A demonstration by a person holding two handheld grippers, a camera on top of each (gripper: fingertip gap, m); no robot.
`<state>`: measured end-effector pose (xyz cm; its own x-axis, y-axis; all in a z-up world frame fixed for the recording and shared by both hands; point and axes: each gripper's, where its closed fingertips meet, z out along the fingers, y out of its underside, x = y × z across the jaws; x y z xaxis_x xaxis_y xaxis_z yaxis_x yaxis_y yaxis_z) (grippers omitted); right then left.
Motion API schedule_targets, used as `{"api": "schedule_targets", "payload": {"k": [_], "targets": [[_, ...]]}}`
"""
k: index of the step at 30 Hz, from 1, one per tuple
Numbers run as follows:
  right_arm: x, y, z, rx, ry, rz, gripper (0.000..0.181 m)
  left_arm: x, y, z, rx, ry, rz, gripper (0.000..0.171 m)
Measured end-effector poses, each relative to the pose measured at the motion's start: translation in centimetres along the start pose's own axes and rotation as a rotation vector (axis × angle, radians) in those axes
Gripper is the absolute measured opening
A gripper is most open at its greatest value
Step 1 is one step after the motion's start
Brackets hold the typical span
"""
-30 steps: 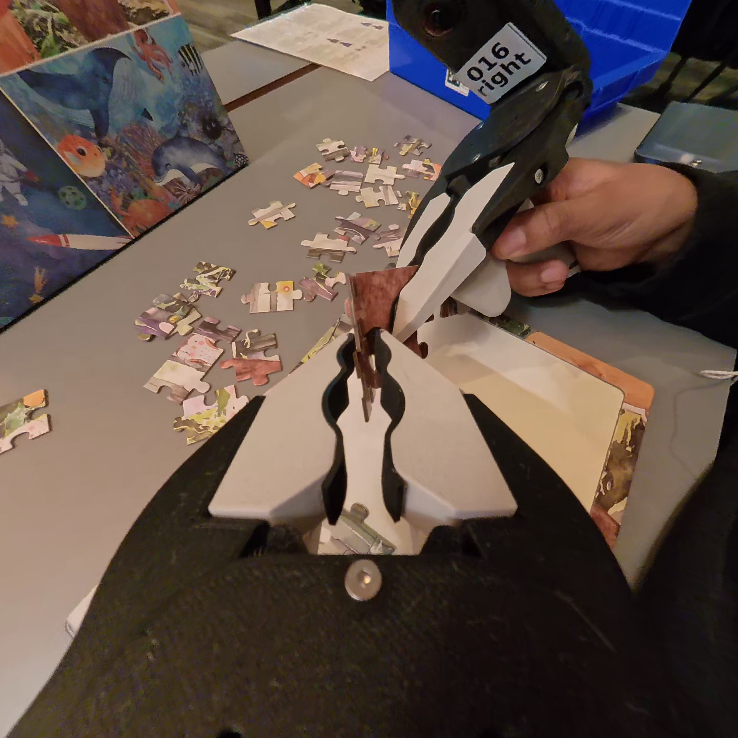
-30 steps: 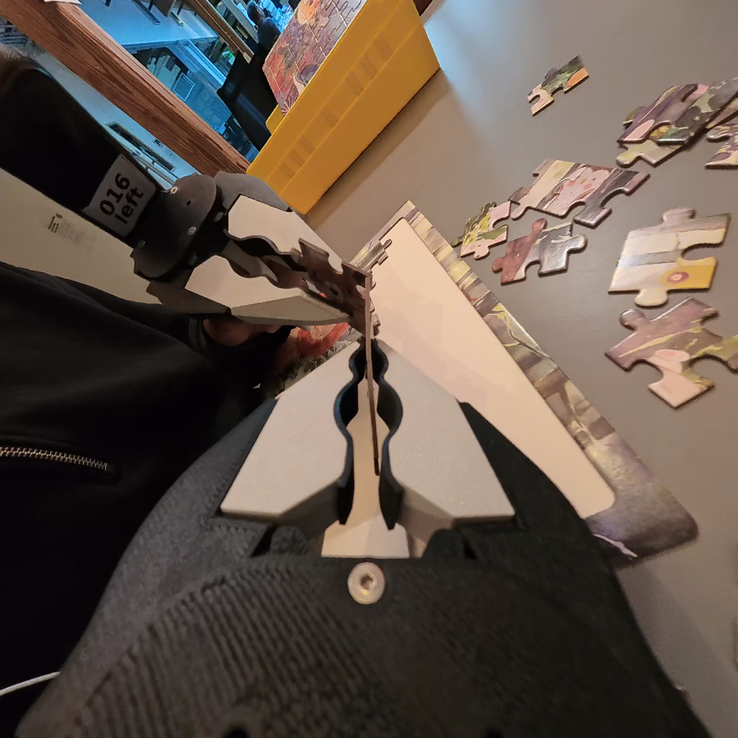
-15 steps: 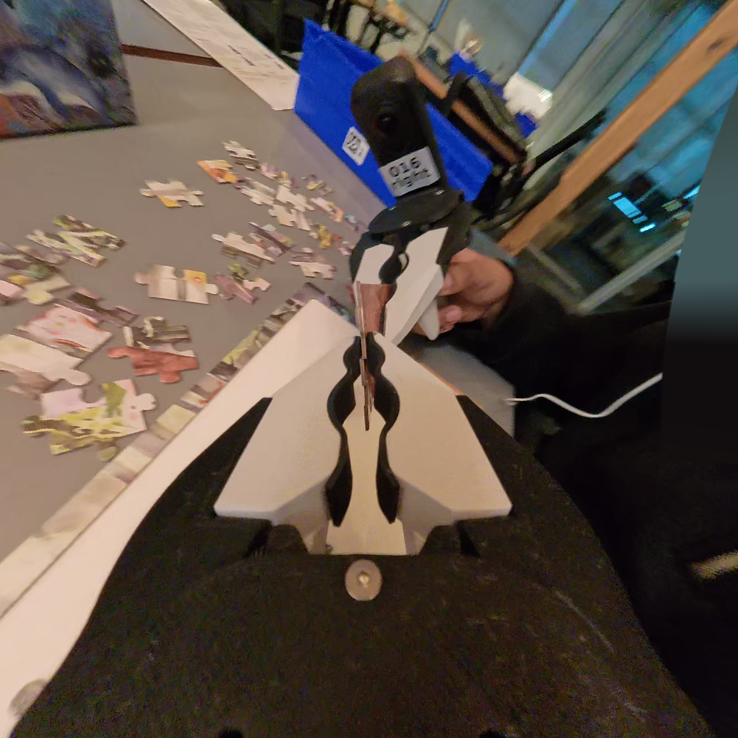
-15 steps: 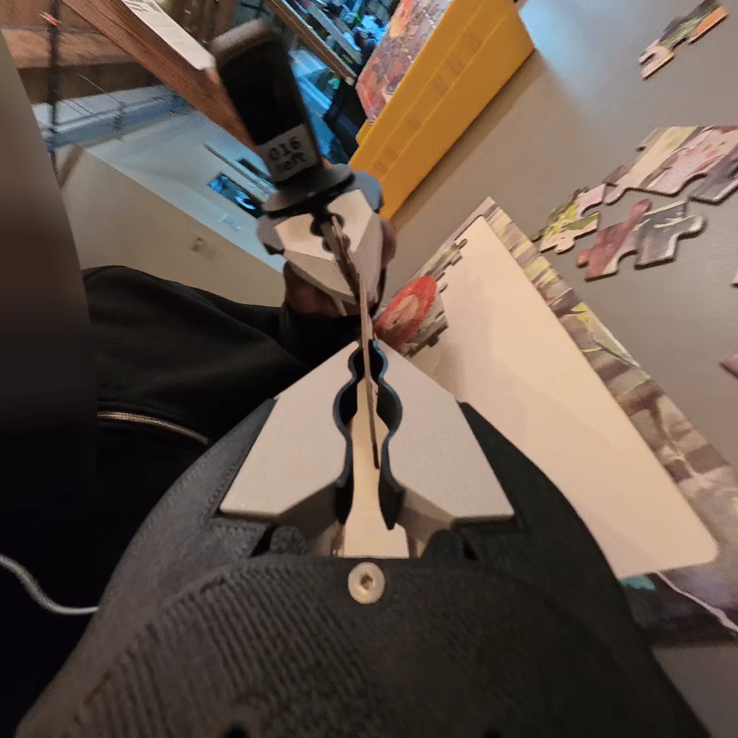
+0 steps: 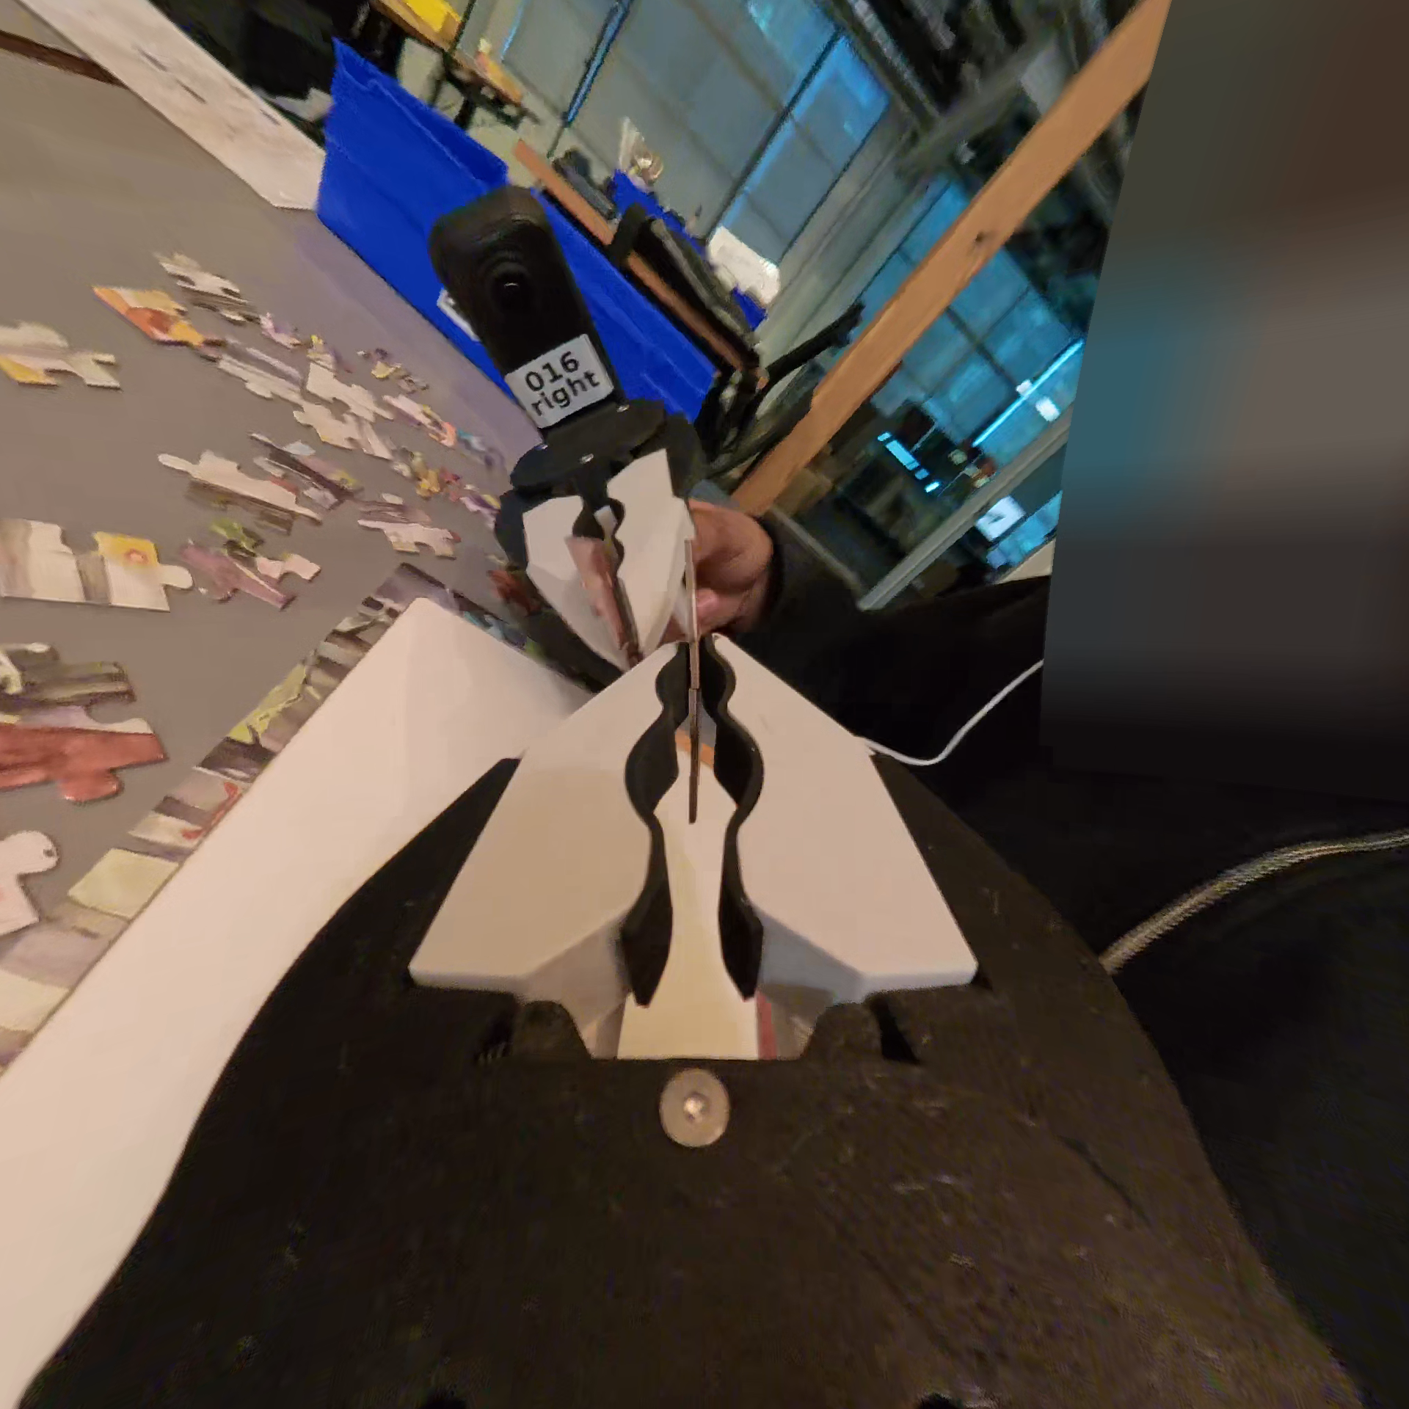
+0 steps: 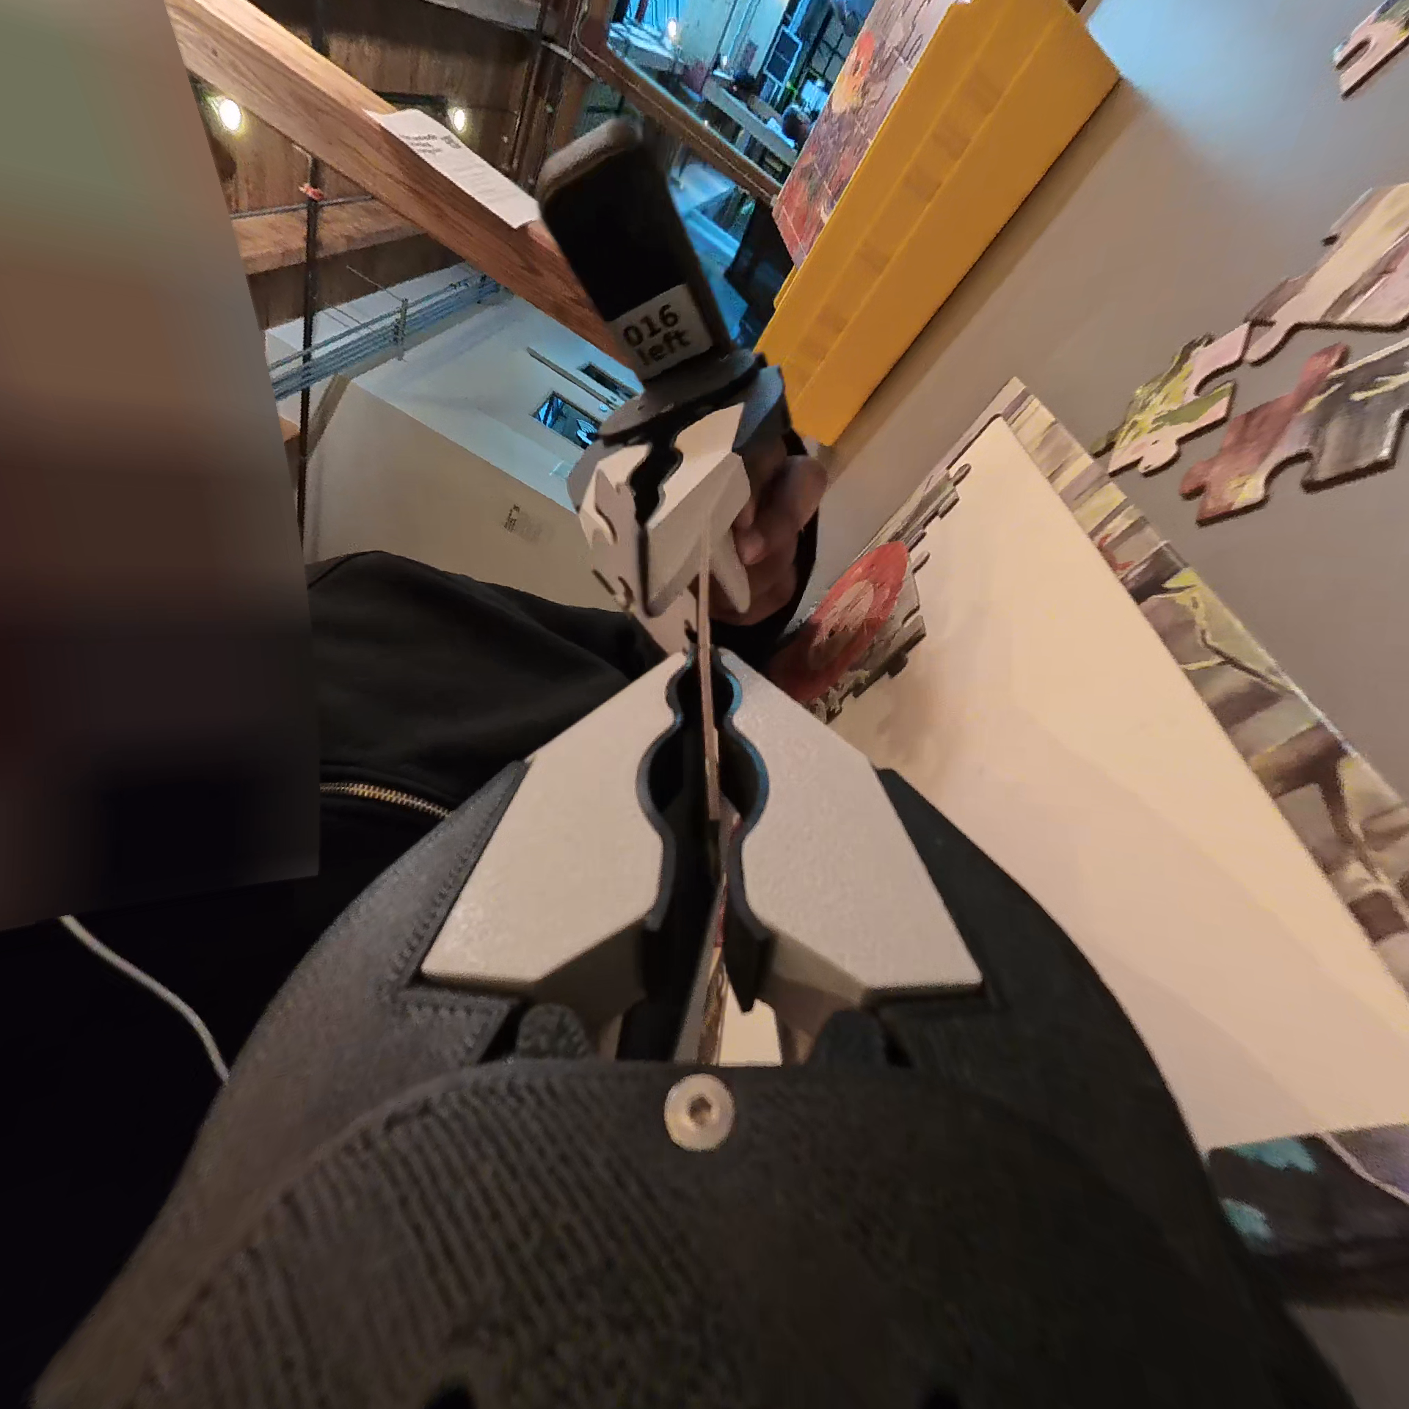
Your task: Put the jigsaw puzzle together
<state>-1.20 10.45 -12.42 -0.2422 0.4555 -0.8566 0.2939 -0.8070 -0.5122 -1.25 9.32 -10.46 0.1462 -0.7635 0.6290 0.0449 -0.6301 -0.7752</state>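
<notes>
Swung up from the low, table-facing tilt of a second ago, and now level and nose to nose above the board. Left piece (image 5: pixel 692 762) seen edge-on as a thin line, pinched between the closed fingers of the left gripper (image 5: pixel 692 656) and sticking out past the tips. Right piece (image 6: pixel 713 778) likewise edge-on, clamped tight in the right gripper (image 6: pixel 705 659). Both pieces held in the air, meeting near the two sets of tips; cannot tell whether touching or locked together. From the left wrist view, brownish-pink face of the right piece visible in the far claw. From the right wrist view, pale side of the left piece visible with its knobs. Right hand (image 5: pixel 724 564) and left hand (image 6: pixel 778 518) wrapped round the handles behind the claws.

Below, pale board (image 5: pixel 366 762) lying flat on the grey table (image 5: pixel 152 251), with a joined border (image 6: pixel 1220 663) along its far edge and a red-flower patch (image 6: pixel 854 633) fitted at one corner. Loose pieces (image 5: pixel 84 568) scattered face-up beyond the border. Blue bin (image 5: pixel 396 190) at one side of the table, yellow bin (image 6: pixel 938 175) at the other. White cable (image 5: pixel 968 724) trailing over a dark sleeve.
</notes>
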Motion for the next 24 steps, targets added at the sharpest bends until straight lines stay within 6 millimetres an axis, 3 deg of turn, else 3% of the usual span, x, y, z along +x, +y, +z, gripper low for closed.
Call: {"api": "schedule_targets", "payload": {"k": [5,9,14,24], "targets": [[0.8,0.4,-0.2,-0.031,0.073,-0.02,0.0,-0.8,-0.3,-0.4,0.018,-0.059,0.01,0.0],[3.2,2.2,-0.4,-0.164,0.253,-0.067,0.0,-2.8,-0.8,-1.6,0.066,-0.136,-0.045,0.0],[4.1,3.3,-0.7,-0.252,0.343,-0.105,0.0,-5.3,1.9,-1.3,-0.078,-0.267,-0.096,0.0],[4.0,1.8,-2.2,-0.184,0.383,-0.132,0.0,-6.8,5.1,-0.5,-0.205,-0.31,-0.249,0.0]]}}
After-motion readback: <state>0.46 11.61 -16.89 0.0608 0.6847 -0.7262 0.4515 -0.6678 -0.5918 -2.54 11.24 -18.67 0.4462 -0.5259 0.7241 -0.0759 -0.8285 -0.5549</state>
